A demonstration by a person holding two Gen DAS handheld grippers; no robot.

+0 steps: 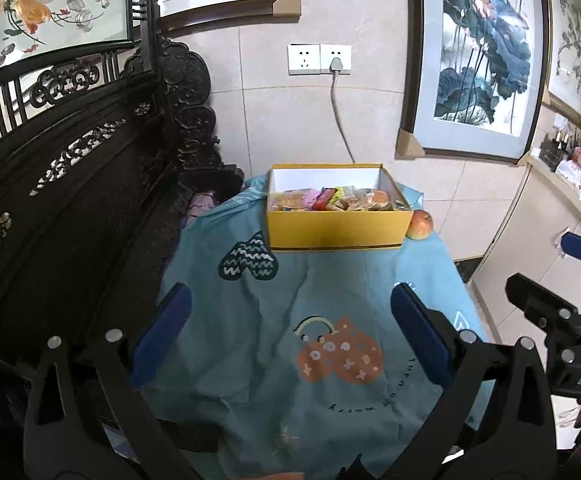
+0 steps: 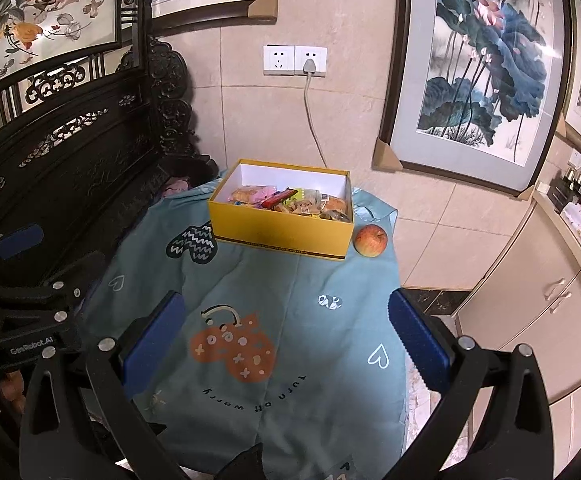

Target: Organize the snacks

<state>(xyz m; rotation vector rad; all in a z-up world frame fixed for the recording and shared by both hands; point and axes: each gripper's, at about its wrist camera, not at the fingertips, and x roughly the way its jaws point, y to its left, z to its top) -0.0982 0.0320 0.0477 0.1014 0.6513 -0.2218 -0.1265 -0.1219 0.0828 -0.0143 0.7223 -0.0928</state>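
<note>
A yellow box (image 1: pixel 336 232) (image 2: pixel 282 234) stands at the far end of a table under a teal cloth (image 1: pixel 274 320) (image 2: pixel 290 320). Several wrapped snacks (image 1: pixel 334 199) (image 2: pixel 290 202) fill its white inside. A red-yellow apple (image 1: pixel 419 224) (image 2: pixel 370 241) rests on the cloth, touching the box's right end. My left gripper (image 1: pixel 286 324) hovers open over the near part of the cloth, nothing between its blue pads. My right gripper (image 2: pixel 286 328) is open too, well short of the box; in the left wrist view it shows at the right edge (image 1: pixel 558 276).
A dark carved wooden bench (image 1: pixel 70 200) (image 2: pixel 70 168) runs along the table's left side. Framed paintings (image 1: pixel 486 56) (image 2: pixel 482 68) lean on the tiled wall behind, with a plugged socket (image 1: pixel 335 60) (image 2: pixel 309 62). A beige cabinet (image 2: pixel 538 312) stands right of the table.
</note>
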